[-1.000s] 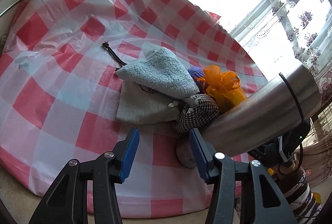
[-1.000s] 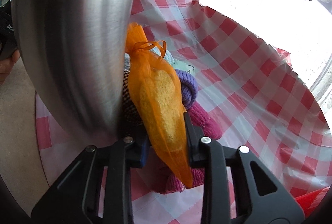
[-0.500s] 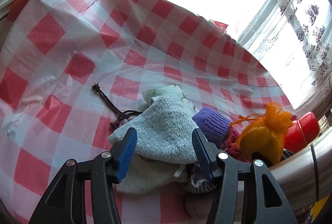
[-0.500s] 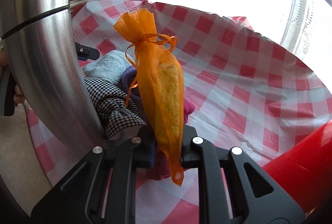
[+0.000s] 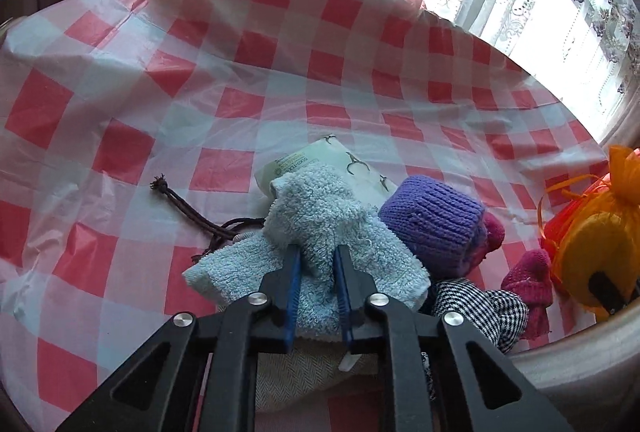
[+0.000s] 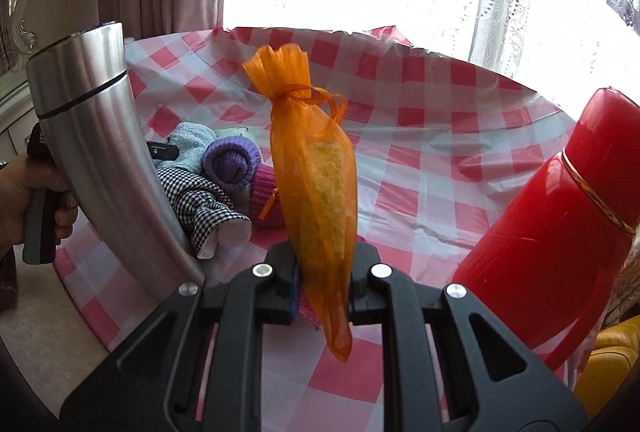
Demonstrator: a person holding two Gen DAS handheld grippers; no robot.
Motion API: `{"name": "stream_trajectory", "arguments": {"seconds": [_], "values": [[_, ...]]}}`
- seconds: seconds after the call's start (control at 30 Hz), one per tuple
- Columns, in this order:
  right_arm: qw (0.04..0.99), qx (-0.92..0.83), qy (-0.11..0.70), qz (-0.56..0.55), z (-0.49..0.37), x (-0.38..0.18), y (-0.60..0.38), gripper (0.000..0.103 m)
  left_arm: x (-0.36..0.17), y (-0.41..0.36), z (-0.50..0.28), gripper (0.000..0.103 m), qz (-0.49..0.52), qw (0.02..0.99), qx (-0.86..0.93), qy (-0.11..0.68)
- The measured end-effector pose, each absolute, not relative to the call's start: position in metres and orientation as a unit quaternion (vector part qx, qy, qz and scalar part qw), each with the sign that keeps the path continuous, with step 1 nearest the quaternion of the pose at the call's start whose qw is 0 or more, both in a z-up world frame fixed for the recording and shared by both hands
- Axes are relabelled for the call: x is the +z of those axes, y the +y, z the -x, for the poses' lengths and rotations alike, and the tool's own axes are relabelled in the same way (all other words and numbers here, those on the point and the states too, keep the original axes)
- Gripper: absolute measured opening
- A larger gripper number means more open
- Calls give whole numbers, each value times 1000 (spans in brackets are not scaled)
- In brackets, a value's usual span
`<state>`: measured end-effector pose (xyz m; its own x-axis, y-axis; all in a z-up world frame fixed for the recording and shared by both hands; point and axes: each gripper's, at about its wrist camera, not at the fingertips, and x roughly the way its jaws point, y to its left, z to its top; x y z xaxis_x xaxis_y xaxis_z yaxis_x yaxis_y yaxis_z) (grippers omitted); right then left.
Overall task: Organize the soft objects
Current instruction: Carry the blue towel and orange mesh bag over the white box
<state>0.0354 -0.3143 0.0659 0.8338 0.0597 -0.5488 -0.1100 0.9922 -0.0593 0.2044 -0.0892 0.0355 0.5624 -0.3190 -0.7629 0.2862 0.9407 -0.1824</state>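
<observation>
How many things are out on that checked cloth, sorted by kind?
Flasks: 2, steel flask and red flask.
Mesh pouches: 1, orange pouch.
Knitted pieces: 2, purple and magenta.
Cloths: 3, blue towel, houndstooth cloth, beige drawstring bag.
Packets: 1, pale packet.
Total: 9.

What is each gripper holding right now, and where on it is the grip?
The left gripper, jaws just closed, pinches a raised fold of the light blue towel. The right gripper clamps the orange mesh pouch near its lower end.
</observation>
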Motion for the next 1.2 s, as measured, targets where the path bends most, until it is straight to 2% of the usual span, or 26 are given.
{"name": "stream_trajectory", "arguments": {"seconds": [0.1,0.2,0.83,1.2], "values": [[957,40,284,39,-26,68,-317,19,42,-83,-198,7,34,888,-170,425],[958,34,285,28,-16,69,-321,19,48,-76,-191,6,46,892,-170,416],[947,16,322,-18,55,37,-328,19,61,-15,-116,6,119,910,-127,376],[940,-4,338,-30,93,24,-339,19,62,-18,-55,6,102,907,-152,380]]}}
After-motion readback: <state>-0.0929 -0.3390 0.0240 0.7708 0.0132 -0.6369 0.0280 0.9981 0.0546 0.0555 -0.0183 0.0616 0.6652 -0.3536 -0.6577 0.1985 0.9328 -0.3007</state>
